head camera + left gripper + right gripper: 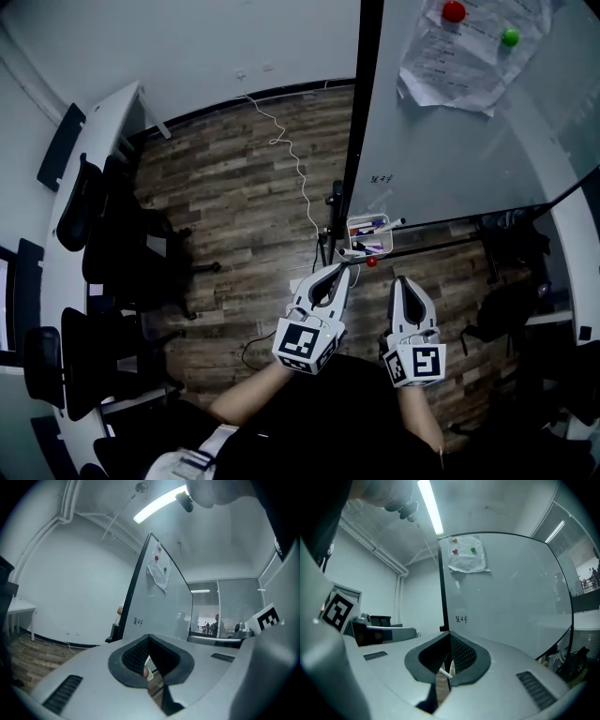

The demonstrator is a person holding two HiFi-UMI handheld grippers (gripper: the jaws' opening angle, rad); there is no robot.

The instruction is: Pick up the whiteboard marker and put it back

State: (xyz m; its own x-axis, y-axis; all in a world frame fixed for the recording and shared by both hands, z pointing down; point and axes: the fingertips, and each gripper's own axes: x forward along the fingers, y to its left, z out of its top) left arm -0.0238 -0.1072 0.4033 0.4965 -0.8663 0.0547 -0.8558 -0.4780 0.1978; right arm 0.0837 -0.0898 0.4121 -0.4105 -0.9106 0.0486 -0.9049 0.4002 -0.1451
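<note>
The whiteboard (450, 141) stands upright at the right of the head view, over a wooden floor (234, 197). Sheets of paper (450, 61) are pinned near its top under a red magnet (454, 11) and a green magnet (510, 37), and a small dark scribble (380, 177) sits low on its face. At the whiteboard's lower edge, close to its dark frame post, hangs a small white tray (350, 234). The whiteboard markers (370, 228) lie in it, with red, blue and black parts showing and one sticking out toward the board. A small red ball (372, 262) shows just below the tray. The left gripper (343, 272) points at the whiteboard from just below the tray, its tip near the tray's lower corner but apart from it. Its jaws are clenched tip to tip with nothing between them. The right gripper (403, 281) is beside it, also aimed at the whiteboard's lower edge, with its jaws likewise pressed together and empty. A white cable (295, 159) trails across the floor away from the whiteboard's post.
</note>
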